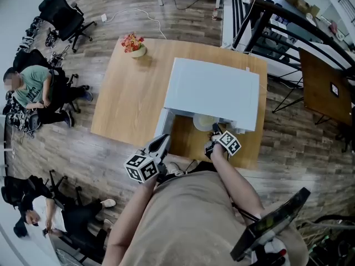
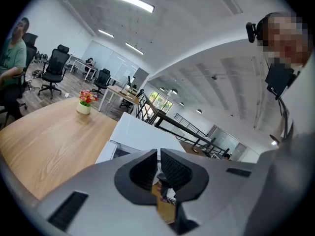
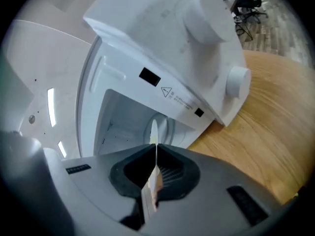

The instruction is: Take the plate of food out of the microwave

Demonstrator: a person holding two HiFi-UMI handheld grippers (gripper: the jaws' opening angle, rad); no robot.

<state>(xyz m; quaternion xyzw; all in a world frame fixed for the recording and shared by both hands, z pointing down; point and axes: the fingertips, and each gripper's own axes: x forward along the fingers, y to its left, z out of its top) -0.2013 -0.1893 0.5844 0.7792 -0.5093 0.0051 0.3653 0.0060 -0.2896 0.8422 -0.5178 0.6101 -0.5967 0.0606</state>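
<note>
Plate [image 1: 204, 122] sits at the mouth of the microwave [image 1: 213, 93], half under its roof. My right gripper [image 1: 215, 131] has its jaws clamped on the near rim, which shows edge-on as a thin white line between the pads. The microwave's door [image 1: 161, 127] stands swung out to the left. My left gripper [image 1: 162, 144] hangs beside that door, jaws drawn almost together with nothing in them. All of this is on the wooden table [image 1: 127, 98], and a flower pot [image 1: 134, 44] stands at its far corner.
</note>
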